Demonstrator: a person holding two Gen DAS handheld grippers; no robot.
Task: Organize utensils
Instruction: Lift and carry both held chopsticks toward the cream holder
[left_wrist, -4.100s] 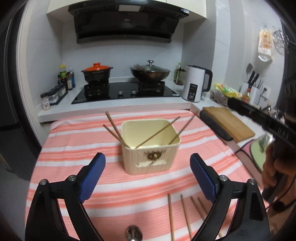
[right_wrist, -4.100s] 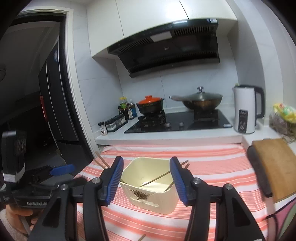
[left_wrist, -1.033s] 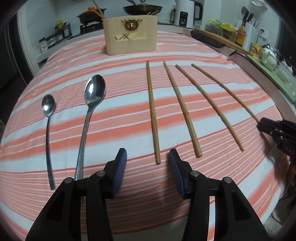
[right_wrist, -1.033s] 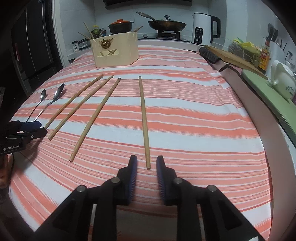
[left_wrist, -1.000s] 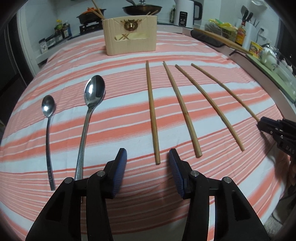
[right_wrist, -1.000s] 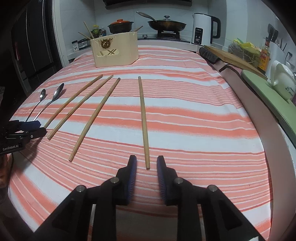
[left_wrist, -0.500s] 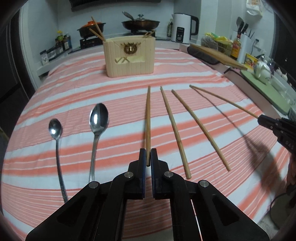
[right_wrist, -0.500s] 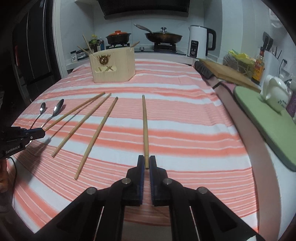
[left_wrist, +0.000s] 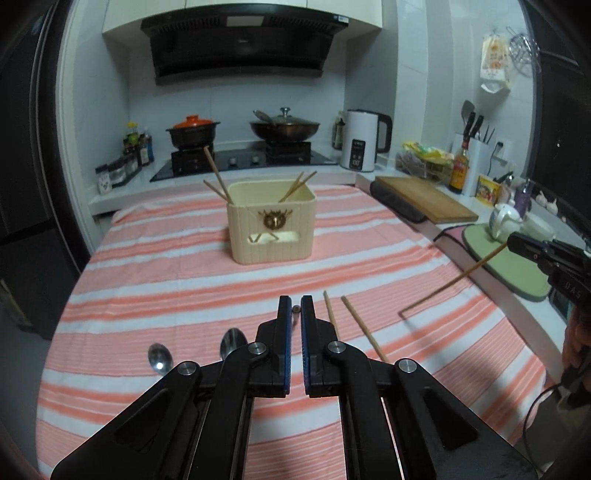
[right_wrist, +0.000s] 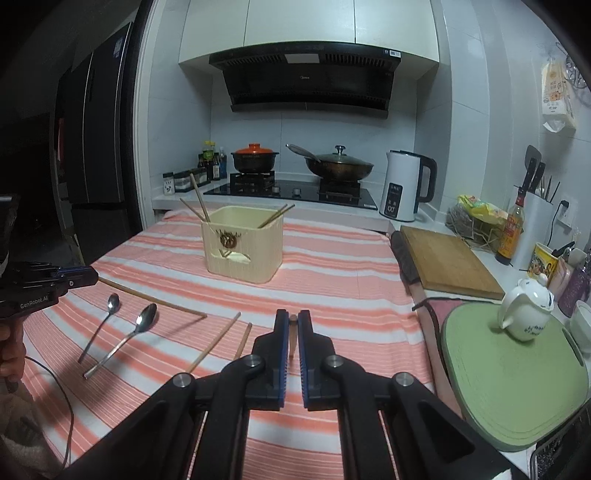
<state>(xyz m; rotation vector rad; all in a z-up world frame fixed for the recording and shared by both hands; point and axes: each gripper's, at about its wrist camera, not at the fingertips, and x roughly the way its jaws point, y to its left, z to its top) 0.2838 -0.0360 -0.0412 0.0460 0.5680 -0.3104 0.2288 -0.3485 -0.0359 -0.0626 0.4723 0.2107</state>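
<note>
both views are dim and cool-toned, lit softly from overhead. strong fisheye bending curves the walls and cabinets, with black vignette at every corner. the striped worktop (left_wrist: 177, 280) is evenly lit; a lifted chopstick (right_wrist: 151, 300) throws a faint shadow. focus is sharp mid-frame.

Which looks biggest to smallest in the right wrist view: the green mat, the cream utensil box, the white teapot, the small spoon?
1. Green mat
2. Cream utensil box, though it sits farther away, so its true size is unsure
3. White teapot
4. Small spoon, long but very thin
</note>
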